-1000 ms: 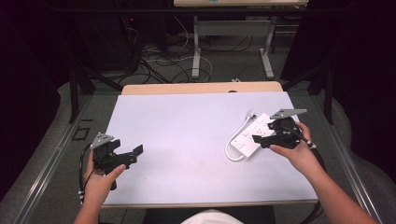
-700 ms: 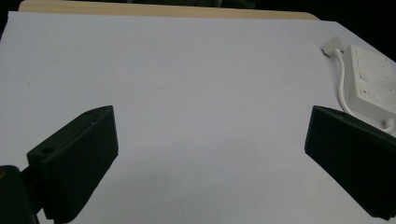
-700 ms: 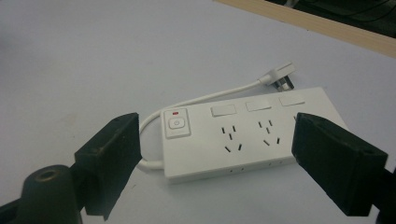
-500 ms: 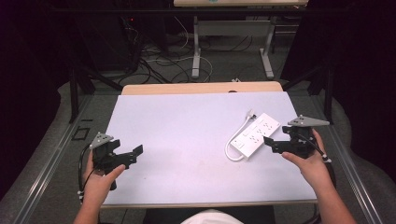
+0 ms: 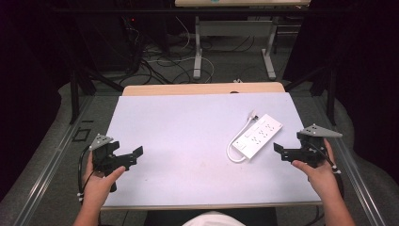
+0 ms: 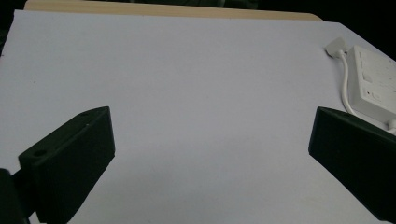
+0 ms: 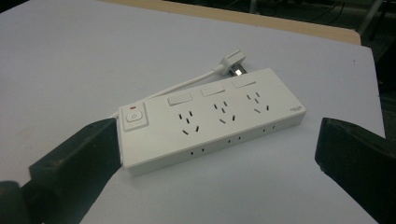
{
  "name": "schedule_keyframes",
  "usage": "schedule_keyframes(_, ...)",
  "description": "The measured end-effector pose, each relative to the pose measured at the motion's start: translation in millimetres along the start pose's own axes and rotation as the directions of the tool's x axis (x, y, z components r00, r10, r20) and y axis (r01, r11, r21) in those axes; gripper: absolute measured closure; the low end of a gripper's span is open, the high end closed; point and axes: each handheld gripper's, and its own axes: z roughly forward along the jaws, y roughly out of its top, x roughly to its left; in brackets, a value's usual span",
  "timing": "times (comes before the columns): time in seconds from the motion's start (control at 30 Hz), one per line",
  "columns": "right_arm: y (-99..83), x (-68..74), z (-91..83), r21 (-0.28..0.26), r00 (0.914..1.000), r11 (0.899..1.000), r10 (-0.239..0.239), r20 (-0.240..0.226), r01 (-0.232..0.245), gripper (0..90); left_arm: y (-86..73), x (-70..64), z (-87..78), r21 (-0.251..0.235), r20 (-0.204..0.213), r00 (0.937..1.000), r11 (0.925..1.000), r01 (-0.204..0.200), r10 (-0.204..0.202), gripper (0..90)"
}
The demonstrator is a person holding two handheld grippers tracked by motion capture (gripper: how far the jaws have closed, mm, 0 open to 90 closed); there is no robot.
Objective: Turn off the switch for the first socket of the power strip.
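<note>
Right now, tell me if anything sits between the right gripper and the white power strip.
Nothing visible does. The right gripper is open beside the power strip, with bare table between them; the strip's own cord loops at its far side.

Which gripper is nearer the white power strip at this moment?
Right. The right gripper sits open just beside the power strip at the table's right edge, not touching it. The left gripper is open at the far left side.
</note>
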Motion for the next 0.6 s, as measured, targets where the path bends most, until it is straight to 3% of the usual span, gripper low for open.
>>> schedule_keyframes(0.6,-13.9,-3.9,2.3,-0.024,0.9997,1.000,0.020,0.016,-0.019,0.0,-3.0,2.3,0.1,-0.007,0.002,1.0000,1.0000,-0.002,0.002,0.2)
